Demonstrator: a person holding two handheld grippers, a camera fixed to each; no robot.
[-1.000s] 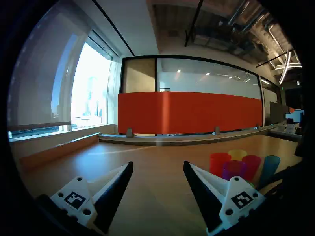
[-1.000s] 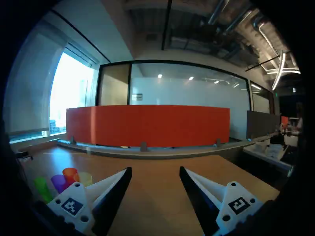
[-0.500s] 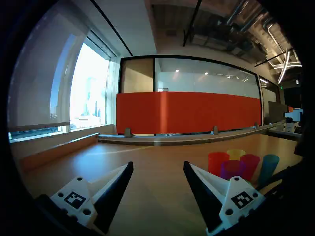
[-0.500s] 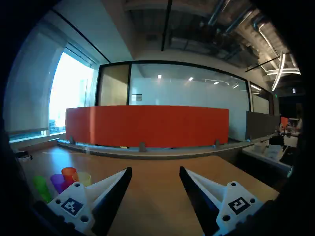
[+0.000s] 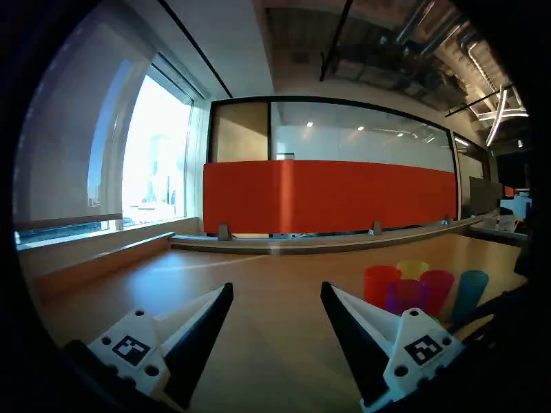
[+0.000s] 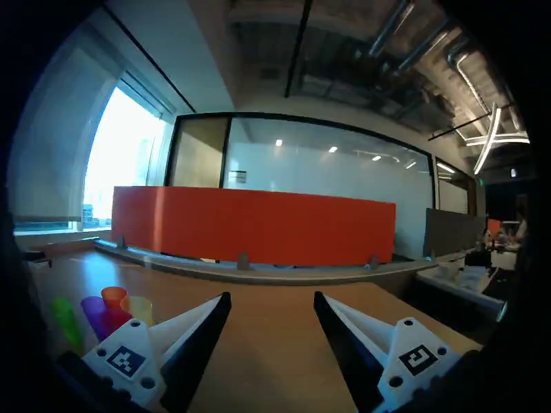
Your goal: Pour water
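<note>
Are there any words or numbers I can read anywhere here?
None can be read.
Square markers on the left gripper and right gripper: black-and-white patterns, no letters.
Small sign on the glass wall: too small to read.

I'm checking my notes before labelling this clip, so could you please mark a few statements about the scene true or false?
1. The left tool is open and holds nothing. True.
2. The right tool grips a cup. False: it is open and empty.
3. The coloured cups stand together on the wooden table. True.
4. The partition behind the table is blue. False: it is orange-red.
</note>
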